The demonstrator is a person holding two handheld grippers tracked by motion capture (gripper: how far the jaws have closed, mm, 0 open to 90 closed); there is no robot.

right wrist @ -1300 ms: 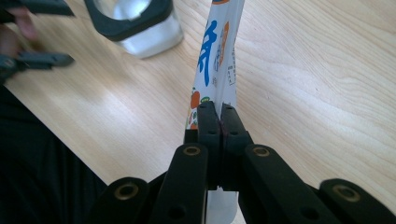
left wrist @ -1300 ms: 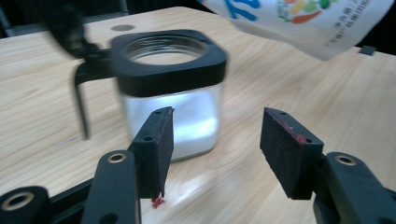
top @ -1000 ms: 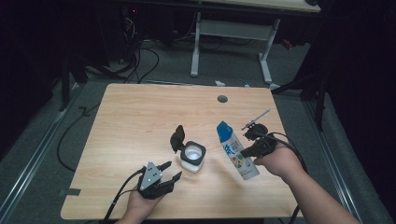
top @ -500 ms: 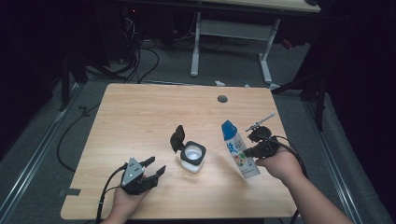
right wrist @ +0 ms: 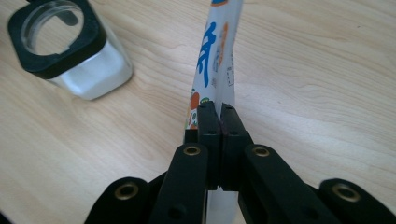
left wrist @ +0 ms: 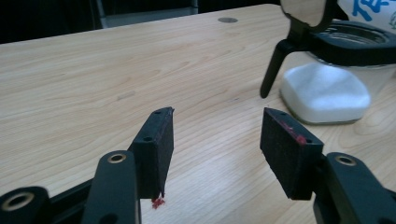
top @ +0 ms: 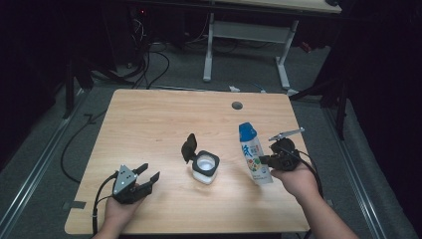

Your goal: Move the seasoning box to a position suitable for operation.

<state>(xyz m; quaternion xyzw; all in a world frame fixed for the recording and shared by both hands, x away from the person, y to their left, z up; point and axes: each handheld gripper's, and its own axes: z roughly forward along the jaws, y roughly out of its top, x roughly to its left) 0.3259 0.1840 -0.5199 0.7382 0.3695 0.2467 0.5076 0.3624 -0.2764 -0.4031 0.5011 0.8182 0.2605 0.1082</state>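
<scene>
While the right gripper (top: 264, 160) is pinching a flat white packet (top: 255, 154) with blue print and a blue top, holding it upright near the right edge of the table (top: 149, 119), the main risk is sitting in that thin grip. In the right gripper view the jaws are pressing almost together on the packet's lower edge (right wrist: 212, 79), so the soft pouch is likely flopping over or sliding free if tilted fast. The open square jar (top: 204, 167), its black flip lid standing up at its left, is waiting mid-table, holding white powder; a careless pour could be missing its narrow mouth. The left gripper (top: 147, 178), jaws spread and holding nothing, is hovering near the front left, well apart from the jar, so nothing is steadying it against a knock.
</scene>
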